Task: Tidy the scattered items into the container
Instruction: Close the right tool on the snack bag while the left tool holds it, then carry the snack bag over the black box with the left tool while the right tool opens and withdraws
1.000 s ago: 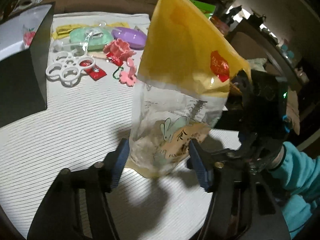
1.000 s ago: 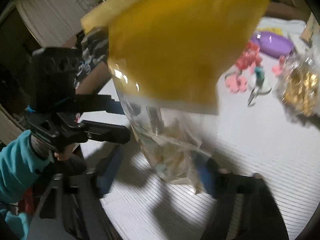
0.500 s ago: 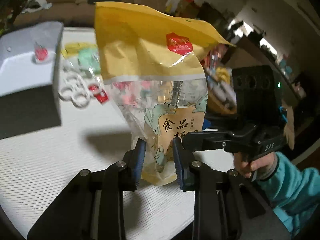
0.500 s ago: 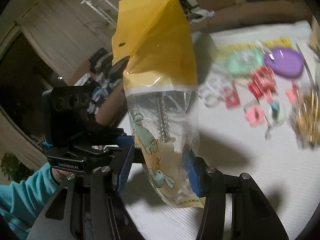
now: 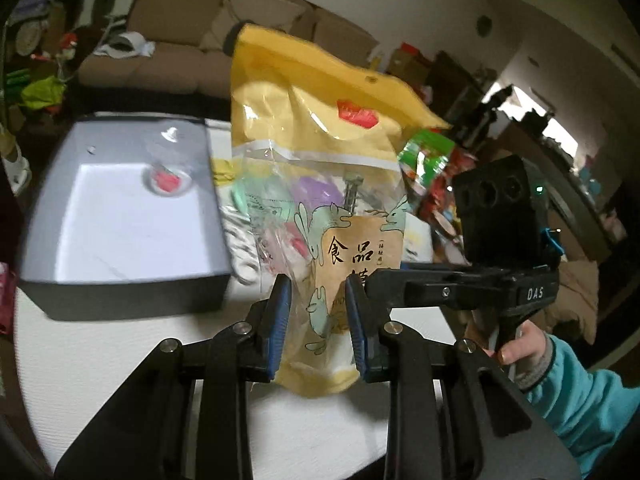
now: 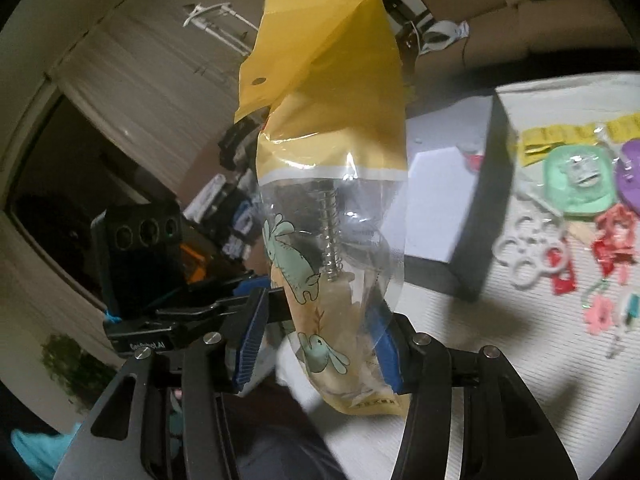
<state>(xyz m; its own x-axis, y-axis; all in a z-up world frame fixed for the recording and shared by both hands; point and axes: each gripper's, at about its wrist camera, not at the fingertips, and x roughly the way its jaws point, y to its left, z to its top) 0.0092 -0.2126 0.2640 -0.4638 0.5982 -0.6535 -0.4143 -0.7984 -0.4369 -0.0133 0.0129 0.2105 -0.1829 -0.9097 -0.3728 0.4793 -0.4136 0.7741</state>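
Note:
A pouch (image 5: 320,120) with a yellow top, a clear body and rabbit prints hangs upright above the white table. My left gripper (image 5: 317,294) is shut on its lower part, blue pads pressing both faces. My right gripper (image 6: 320,320) is shut across the pouch (image 6: 328,100) near its bottom, from the other side. A metal spring (image 6: 334,240) shows inside the clear part. The container, a box (image 5: 120,300) with dark outer walls and a pale inside, stands to the left of the pouch in the left wrist view. A small red item in clear wrap (image 5: 166,180) lies in it.
Loose items lie beyond the box (image 6: 488,208): a green case (image 6: 580,184), a purple case (image 6: 632,172), a white ring piece (image 6: 528,248), red and pink clips (image 6: 616,236), yellow packets (image 6: 560,136). A brown sofa (image 5: 180,40) stands behind the table. A teal sleeve (image 5: 580,392) is at lower right.
Both grippers closed on the pouch that stood on the table and lifted it. The box now sits closer and lower in both views.

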